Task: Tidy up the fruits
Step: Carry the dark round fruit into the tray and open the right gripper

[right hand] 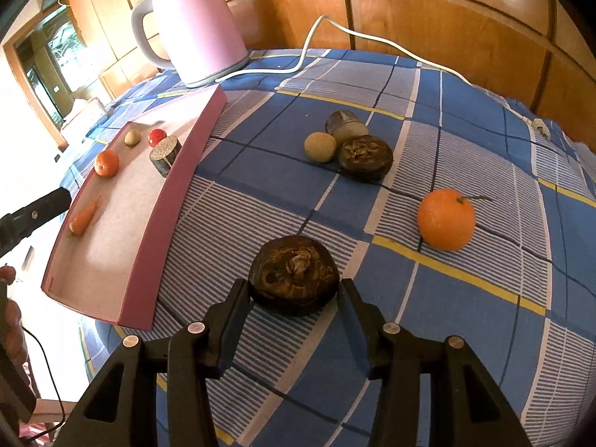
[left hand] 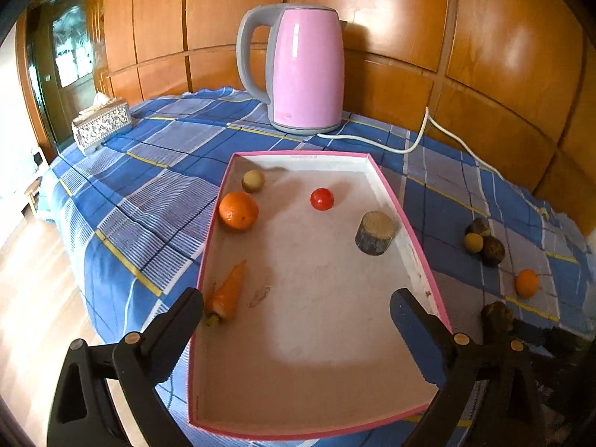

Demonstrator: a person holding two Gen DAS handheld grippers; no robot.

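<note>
The left gripper [left hand: 298, 307] stands wide apart over the pink-rimmed shallow tray [left hand: 406, 206]; the right gripper [right hand: 294, 296] is clamped on a dark brown round fruit [right hand: 294, 273], lower centre.

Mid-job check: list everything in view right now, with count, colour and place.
tray: 1, pink rim, on tablecloth
orange: 1, in tray, left wall
carrot: 1, orange, in tray, near left
red fruit: 1, in tray
tan ball: 1, tray's far corner
cut stub: 1, dark, in tray, right wall
loose orange: 1, on cloth
dark fruits: 2 visible, brown, on cloth
kettle: 1, pink, behind tray
left gripper: open, over tray
right gripper: closed on dark fruit
</note>
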